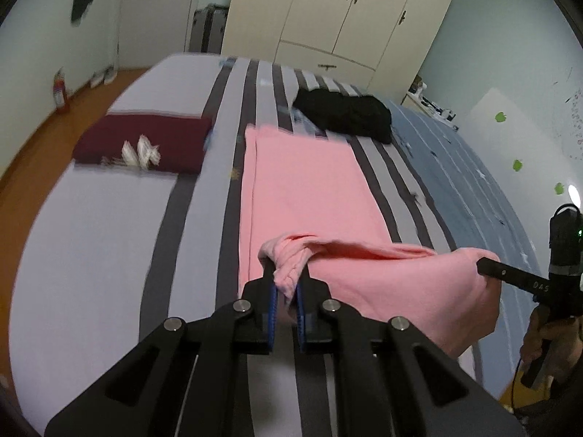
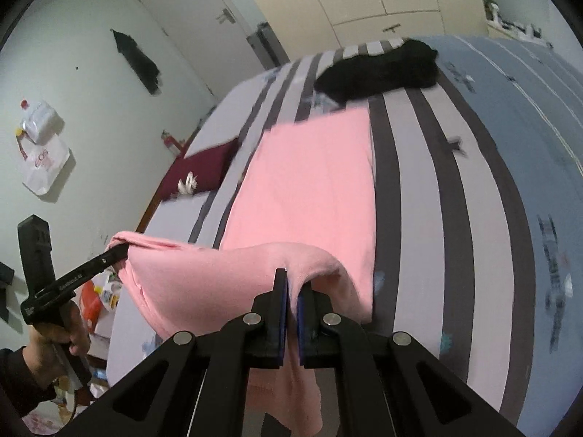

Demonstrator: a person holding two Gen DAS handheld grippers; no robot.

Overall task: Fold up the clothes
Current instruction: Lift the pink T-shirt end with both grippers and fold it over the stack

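While both claws pinch the pink garment (image 1: 309,189): striped bed (image 1: 109,236); cream wardrobe (image 1: 346,11) behind.

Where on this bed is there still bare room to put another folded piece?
Bare sheet lies left of the pink garment, nearer than the maroon cloth, and right of it on the blue bedding. Crowded: the far end by the black clothes.

Dim, flat indoor light with soft shadows; a small lamp glare (image 1: 573,193) at right; fisheye bending, dark corners, slight motion blur.
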